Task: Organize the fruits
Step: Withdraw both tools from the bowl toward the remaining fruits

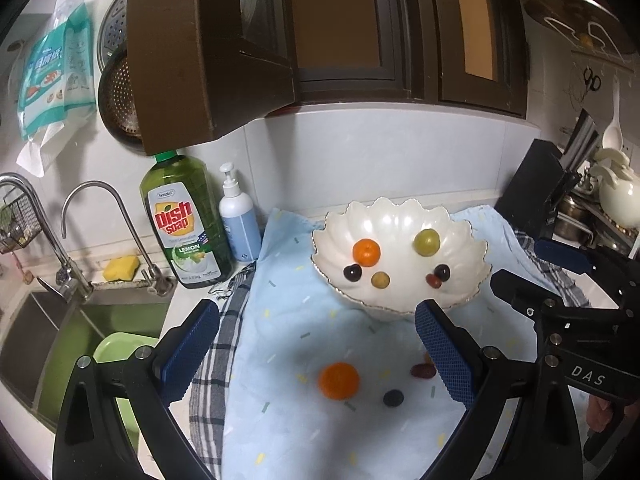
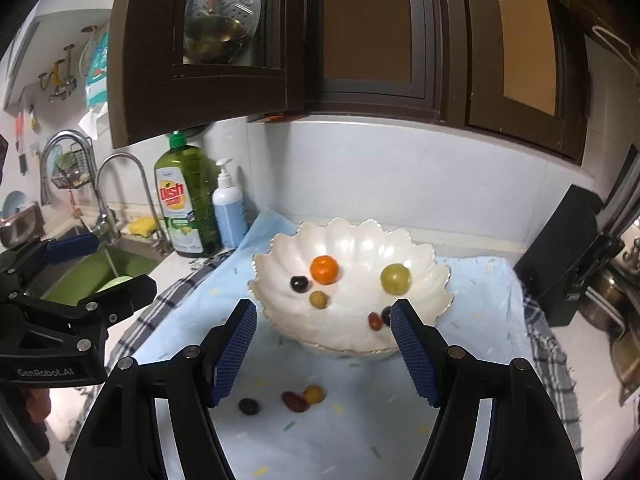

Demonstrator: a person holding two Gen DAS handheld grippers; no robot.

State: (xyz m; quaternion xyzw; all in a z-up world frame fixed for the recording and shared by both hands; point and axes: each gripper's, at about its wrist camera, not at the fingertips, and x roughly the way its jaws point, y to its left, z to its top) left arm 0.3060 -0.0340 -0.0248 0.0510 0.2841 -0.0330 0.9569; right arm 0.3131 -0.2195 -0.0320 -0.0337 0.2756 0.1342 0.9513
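A white scalloped bowl (image 1: 400, 216) (image 2: 352, 244) stands on a light blue cloth (image 1: 280, 420) (image 2: 320, 440). It holds a mandarin (image 1: 366, 252) (image 2: 324, 269), a large green grape (image 1: 427, 242) (image 2: 395, 278), dark grapes and a small yellow one. On the cloth lie a mandarin (image 1: 339, 381), a dark berry (image 1: 393, 398) (image 2: 249, 406), a red grape (image 1: 422, 370) (image 2: 295, 401) and a yellow grape (image 2: 313, 393). My left gripper (image 1: 316, 344) is open and empty above the cloth. My right gripper (image 2: 324, 348) is open and empty before the bowl.
A sink (image 1: 60, 332) with a green tray (image 1: 116, 350) and taps lies left. Dish soap (image 1: 184, 220) and a pump bottle (image 1: 239, 216) stand by the wall. A black knife block (image 1: 532, 188) and pots sit right. An open cabinet door (image 1: 200, 52) hangs overhead.
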